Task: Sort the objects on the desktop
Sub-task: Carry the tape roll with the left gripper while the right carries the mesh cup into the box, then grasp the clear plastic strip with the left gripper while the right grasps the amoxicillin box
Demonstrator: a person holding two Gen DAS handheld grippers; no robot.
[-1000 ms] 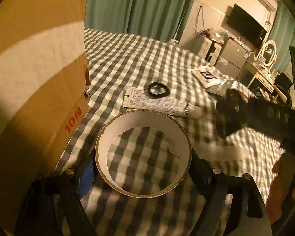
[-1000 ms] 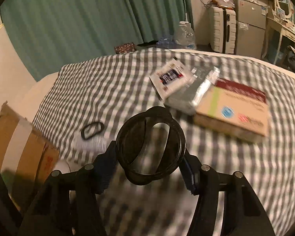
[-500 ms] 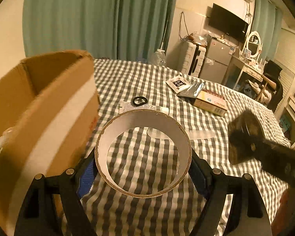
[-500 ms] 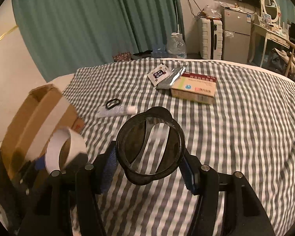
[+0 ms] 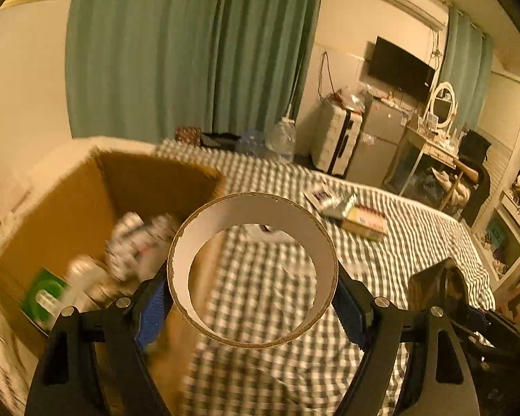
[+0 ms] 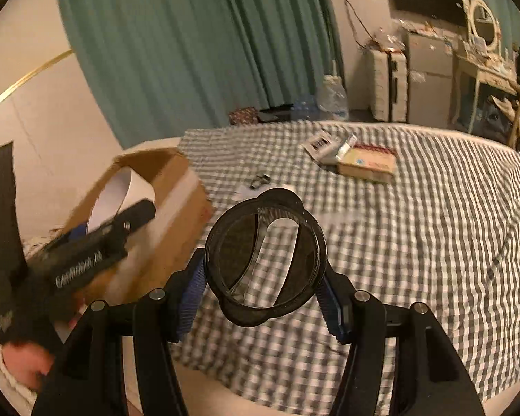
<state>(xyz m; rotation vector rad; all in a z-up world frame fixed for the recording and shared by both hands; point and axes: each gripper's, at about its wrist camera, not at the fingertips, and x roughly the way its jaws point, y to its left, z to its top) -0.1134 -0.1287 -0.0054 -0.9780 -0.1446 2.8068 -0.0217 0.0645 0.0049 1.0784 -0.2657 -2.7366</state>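
The left gripper [image 5: 253, 298] is clamped on a tape roll [image 5: 254, 218], held above the rim of the cardboard box [image 5: 86, 201] at the edge of the checked table [image 6: 416, 228]. The right gripper [image 6: 265, 298] is clamped on a round dark lid [image 6: 265, 260], over the table beside the box. Step in hand: depositing. Next: centre the roll over the opening, then release; 2 items are then left to place.

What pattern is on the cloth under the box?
A grey-and-white check on the cloth, clearest in the right wrist view.
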